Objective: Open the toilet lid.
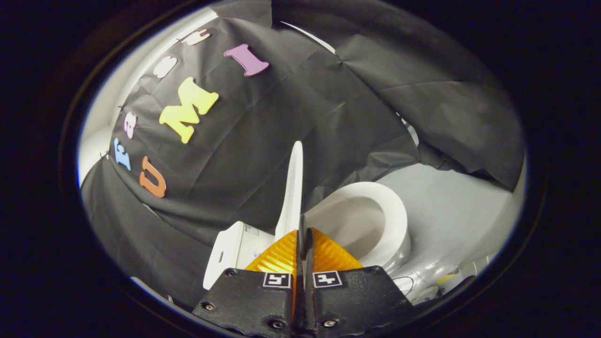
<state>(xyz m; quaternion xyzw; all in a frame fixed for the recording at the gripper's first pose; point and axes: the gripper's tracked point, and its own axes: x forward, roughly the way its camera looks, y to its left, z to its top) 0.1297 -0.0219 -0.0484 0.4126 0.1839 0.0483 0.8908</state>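
Gripper [304,234] pinched on raised toilet lid [293,188] (edge-on), seat [389,216] beside.

The gripper [303,234] had its fingers [281,256] drawn together, with hardly a slit between them. Straight ahead, the raised lid [295,188] stood edge-on, its lower end at the fingertips, barring any push forward. To the right of the lid, the seat [394,220] ringed an open bowl [354,225], a clear hollow. Further right lay bare floor [450,211]. To the left of the fingers, the tank [232,251] blocked the way. Beyond it all, the black cloth [291,108] closed off the far side.
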